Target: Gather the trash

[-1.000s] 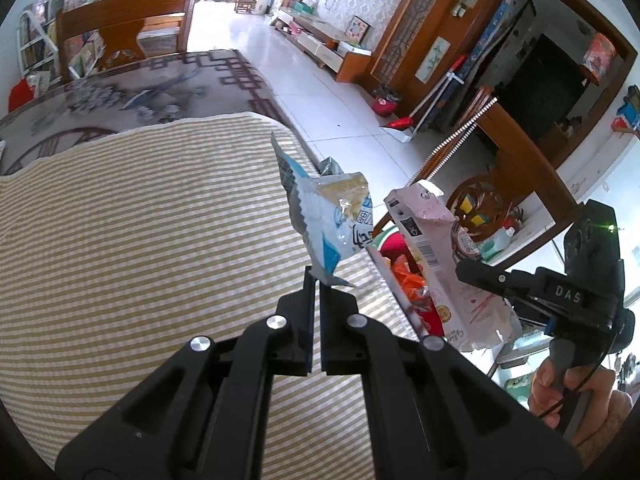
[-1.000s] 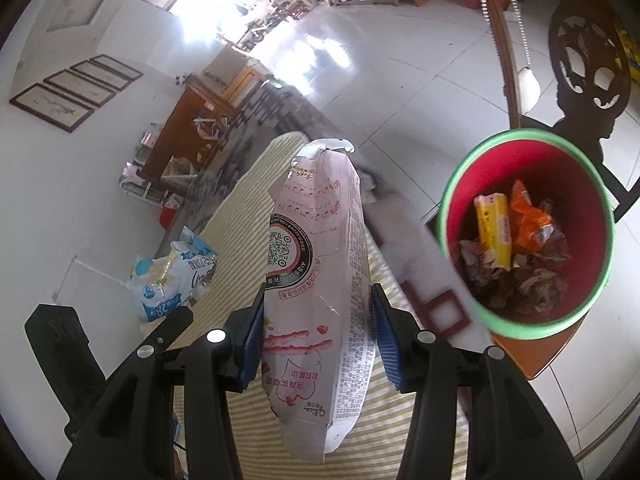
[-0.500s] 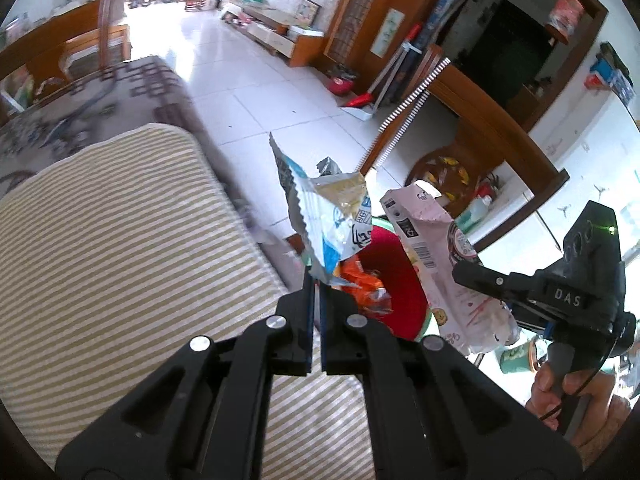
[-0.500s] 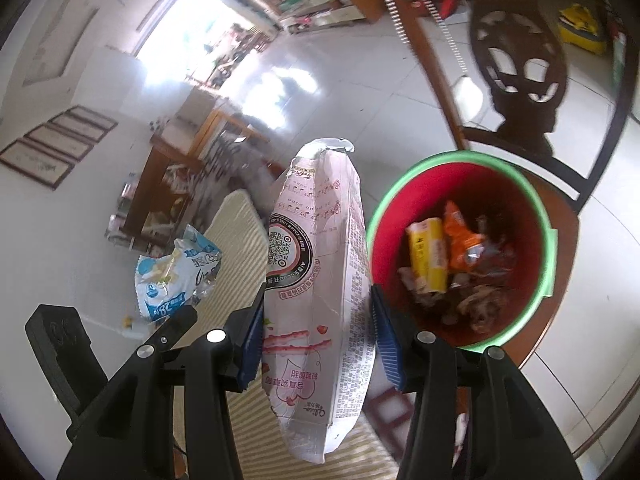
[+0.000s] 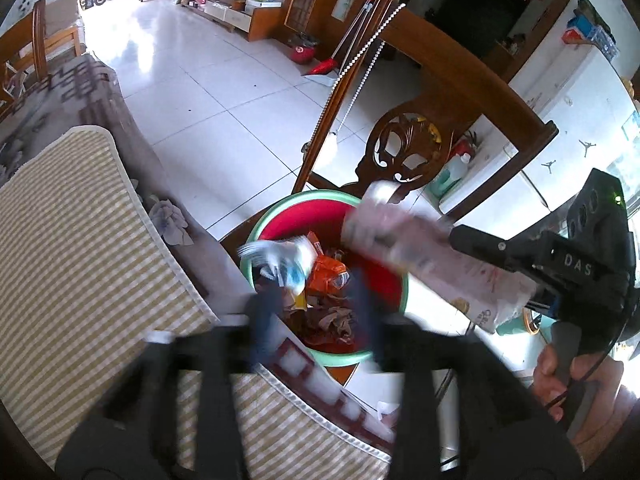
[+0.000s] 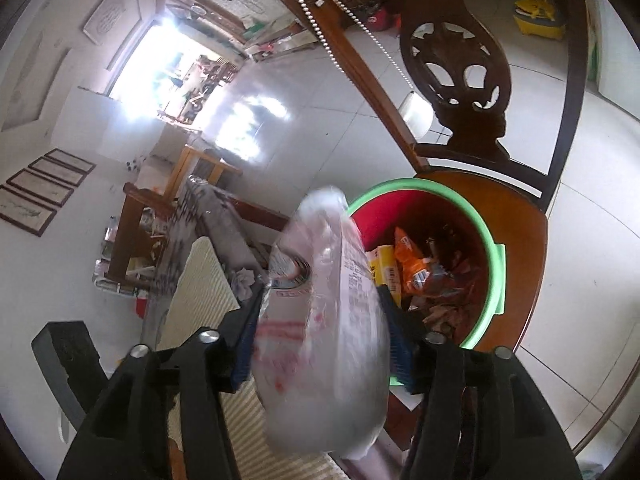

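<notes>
Both grippers opening over bin (image 5: 404,292) – left gripper (image 5: 316,312) empty, wrapper (image 5: 280,260) falling; right gripper (image 6: 324,332) loosening on bag (image 6: 324,320) – light, crinkly, slippery.

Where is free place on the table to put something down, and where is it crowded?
Free: the striped beige cloth, from its rounded far corner to the near edge, and the grey patterned cover beyond it. Crowded: the red basin with green rim, full of wrappers.
</notes>
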The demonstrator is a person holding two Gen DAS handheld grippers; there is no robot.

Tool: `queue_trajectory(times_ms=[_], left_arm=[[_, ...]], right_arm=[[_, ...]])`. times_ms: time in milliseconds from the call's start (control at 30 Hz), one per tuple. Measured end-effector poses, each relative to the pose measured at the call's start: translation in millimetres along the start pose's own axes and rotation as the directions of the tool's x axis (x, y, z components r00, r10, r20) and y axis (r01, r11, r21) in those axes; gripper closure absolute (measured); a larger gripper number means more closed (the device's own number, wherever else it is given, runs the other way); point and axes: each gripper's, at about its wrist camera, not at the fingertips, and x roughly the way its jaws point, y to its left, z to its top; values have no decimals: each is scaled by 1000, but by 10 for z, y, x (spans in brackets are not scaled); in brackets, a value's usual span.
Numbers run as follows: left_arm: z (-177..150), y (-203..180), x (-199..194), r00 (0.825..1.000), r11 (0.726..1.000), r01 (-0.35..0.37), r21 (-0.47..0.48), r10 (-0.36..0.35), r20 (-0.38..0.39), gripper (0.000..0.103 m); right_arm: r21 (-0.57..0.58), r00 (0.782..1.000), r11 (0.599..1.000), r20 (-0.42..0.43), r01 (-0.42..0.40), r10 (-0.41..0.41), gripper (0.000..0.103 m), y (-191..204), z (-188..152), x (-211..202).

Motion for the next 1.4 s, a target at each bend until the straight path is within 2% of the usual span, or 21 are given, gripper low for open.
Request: queue_trajectory(times_ms=[100,267,433,467,500,533,567,633,733,767,833,967,1100,1133,1233,1300,1400], left_arm=[[-1,7,-69,1000,1000,-6,7,5,20,46],[-21,113,-275,998,1000,-25,-13,26,65,34],[-57,319,-665,985,997,-71,-19,73,158,22],[-63,362,-747,980,996,-84,-18,86,181,18],[-80,426,-858,972,995,-100,-20,102,213,16],[-92,475,-937,964,993,-115,-25,118,239,9],[-124,556,-1065,948,989,-144,-41,150,281,5],[-193,727,-1296,921,982,-169,-79,186,343,5],[-306,1001,-1586,900,976,-176,-127,212,381,5],[-352,1099,-1687,891,971,-190,-142,232,390,5],[-435,1283,-1859,880,965,-205,-161,254,401,5],[-635,1640,-2210,854,953,-216,-211,289,432,5],[-796,1906,-2495,811,930,-259,-263,357,464,5],[-836,1968,-2580,792,921,-279,-272,381,477,5],[-924,2035,-2731,765,916,-292,-276,396,508,5],[-966,2055,-2834,744,914,-296,-277,402,534,5],[-1036,2039,-2964,705,904,-330,-272,428,565,5]], right_arm=[[15,1000,1000,10,-3,3,37,-23,-13,-11],[-6,1000,1000,-2,-8,8,37,107,-68,38],[-119,999,993,38,16,-12,35,542,-228,32],[-151,998,988,56,29,-21,31,665,-279,21],[-192,996,980,86,46,-29,26,832,-357,0],[-219,994,974,107,54,-31,25,939,-408,-11],[-263,990,962,138,67,-31,25,1110,-498,-32],[-357,979,930,202,91,-18,19,1447,-696,-69],[-476,953,873,298,107,46,12,1907,-1021,-115],[-508,945,855,319,103,76,8,2033,-1114,-123],[-547,929,833,345,84,133,7,2261,-1305,-106],[-550,908,832,382,73,173,7,2543,-1566,4],[-567,910,817,387,107,149,7,2793,-1766,145],[-576,907,810,393,113,153,7,2862,-1823,161],[-603,895,789,409,118,178,7,3008,-1983,153],[-613,896,781,406,119,182,7,3040,-2037,148],[-601,867,789,455,130,204,7,3063,-2163,120]])
